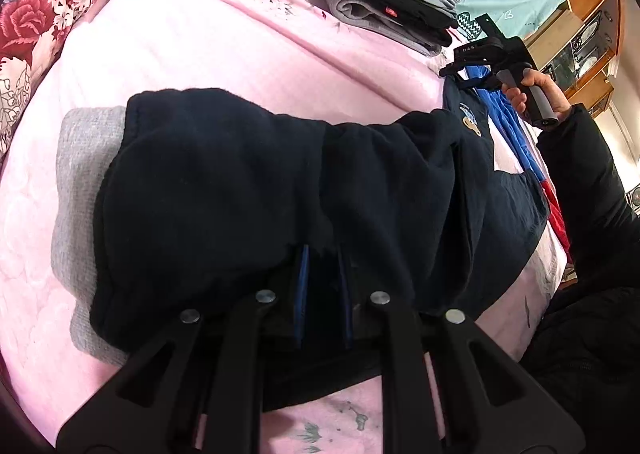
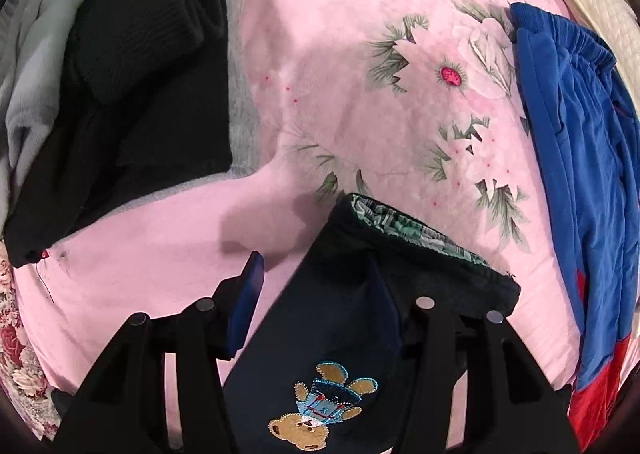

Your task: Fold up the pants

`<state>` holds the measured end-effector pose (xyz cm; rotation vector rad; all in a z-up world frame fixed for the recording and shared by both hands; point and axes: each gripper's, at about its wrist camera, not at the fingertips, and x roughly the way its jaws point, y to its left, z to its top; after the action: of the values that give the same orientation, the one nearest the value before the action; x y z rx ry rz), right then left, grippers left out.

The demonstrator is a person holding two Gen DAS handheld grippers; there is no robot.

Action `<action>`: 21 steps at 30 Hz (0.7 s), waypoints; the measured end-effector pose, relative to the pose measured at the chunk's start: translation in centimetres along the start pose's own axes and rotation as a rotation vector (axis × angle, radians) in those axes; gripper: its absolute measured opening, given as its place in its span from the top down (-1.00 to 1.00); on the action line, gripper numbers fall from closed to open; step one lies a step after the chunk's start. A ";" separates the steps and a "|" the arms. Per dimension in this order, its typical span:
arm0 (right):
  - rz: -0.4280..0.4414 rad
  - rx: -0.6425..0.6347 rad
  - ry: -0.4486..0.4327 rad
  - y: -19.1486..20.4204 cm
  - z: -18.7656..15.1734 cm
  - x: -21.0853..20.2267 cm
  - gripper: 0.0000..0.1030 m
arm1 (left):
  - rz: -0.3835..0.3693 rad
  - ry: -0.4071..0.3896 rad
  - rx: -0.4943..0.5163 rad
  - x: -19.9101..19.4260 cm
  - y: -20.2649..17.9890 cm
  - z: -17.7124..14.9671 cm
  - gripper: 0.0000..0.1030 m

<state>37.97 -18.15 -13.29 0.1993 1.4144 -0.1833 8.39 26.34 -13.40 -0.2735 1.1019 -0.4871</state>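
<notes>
- Right now your left gripper (image 1: pixel 322 286) has its jaws nearly together, pinching a fold of the dark navy fleece pants (image 1: pixel 280 189); the blue pads show only as thin strips under the cloth.
- Those pants lie across the pink flowered bedspread (image 1: pixel 192 37) with their long axis running side to side in the left wrist view, the folded-over leg end toward the left over a grey knit cloth (image 1: pixel 80 173), the waist end toward your right hand (image 1: pixel 532 93).
- Your right gripper (image 2: pixel 320 294) points down over the waistband (image 2: pixel 420 238) with jaws standing half apart, not pressing. The left pad sits over bare bedspread; the right finger lies on or just above the navy cloth, and I cannot tell which.
- So the waist end lies directly under and slightly right of those open jaws, the embroidered teddy-bear patch (image 2: pixel 316 406) closer to the camera; your right hand is the nearer one for it.
- Hidden: the pinched edge in the left jaws, how many layers they hold, and the pants' near edge beneath both grippers.
- Beside the waistband lie bright blue track pants (image 2: pixel 580 157), well apart from a folded stack of black and grey garments (image 2: pixel 120 93).
</notes>
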 end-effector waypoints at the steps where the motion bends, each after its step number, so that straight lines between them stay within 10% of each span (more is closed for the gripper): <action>1: -0.010 -0.003 -0.002 0.6 -0.5 0.1 -0.04 | 0.000 0.000 0.000 0.0 0.0 0.0 0.72; 14: -0.075 -0.039 -0.033 6.6 -3.2 1.3 0.02 | -0.005 -0.003 0.001 0.0 0.0 0.0 0.72; 21: -0.071 -0.016 -0.077 4.1 -5.2 0.4 0.85 | -0.005 -0.003 0.003 0.0 0.0 0.1 0.72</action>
<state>34.01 -12.87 -14.29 0.1282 1.3472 -0.2356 8.44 26.31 -13.35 -0.2745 1.0976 -0.4922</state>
